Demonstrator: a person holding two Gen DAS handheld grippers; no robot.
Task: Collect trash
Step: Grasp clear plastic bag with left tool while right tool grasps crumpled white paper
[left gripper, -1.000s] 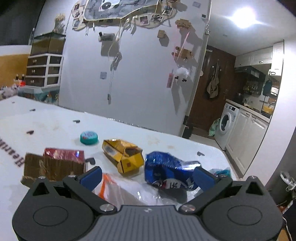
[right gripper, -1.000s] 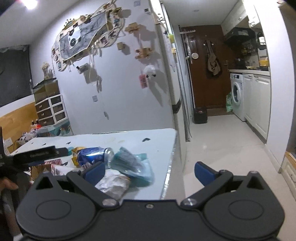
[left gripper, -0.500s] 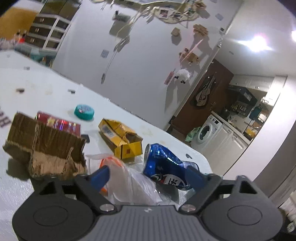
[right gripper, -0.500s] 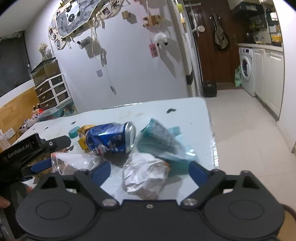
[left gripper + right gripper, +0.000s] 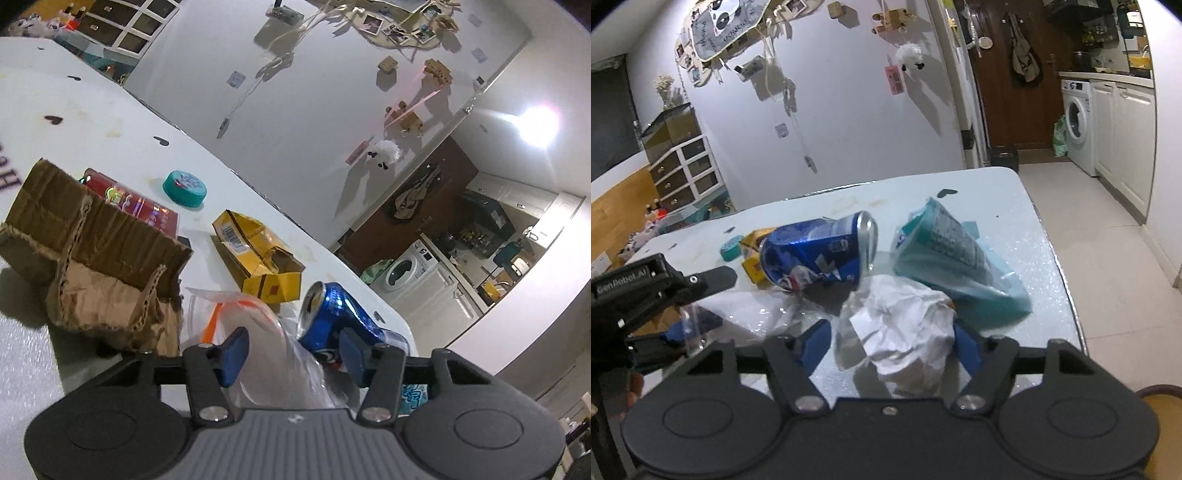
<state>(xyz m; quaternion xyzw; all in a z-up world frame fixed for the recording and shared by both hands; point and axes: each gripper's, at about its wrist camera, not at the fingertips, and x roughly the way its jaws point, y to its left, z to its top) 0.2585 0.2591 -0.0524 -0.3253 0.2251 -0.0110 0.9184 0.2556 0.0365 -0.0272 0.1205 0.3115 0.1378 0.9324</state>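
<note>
White table (image 5: 1015,206) in kitchen-side room, all trash on it, we see nothing collected yet. Our left gripper (image 5: 291,350) jaws have just been closing around clear plastic bag (image 5: 273,354); pads not yet pressing. Our right gripper (image 5: 890,343) also closing, crumpled white paper (image 5: 908,325) between pads, not clamped as far as we see. Ahead of right gripper: dented blue can (image 5: 820,254), teal wrapper (image 5: 953,254). Ahead-left of left gripper: yellow carton (image 5: 258,254), torn cardboard (image 5: 92,251), teal lid (image 5: 184,188). Table edge close on right, floor beyond free.
</note>
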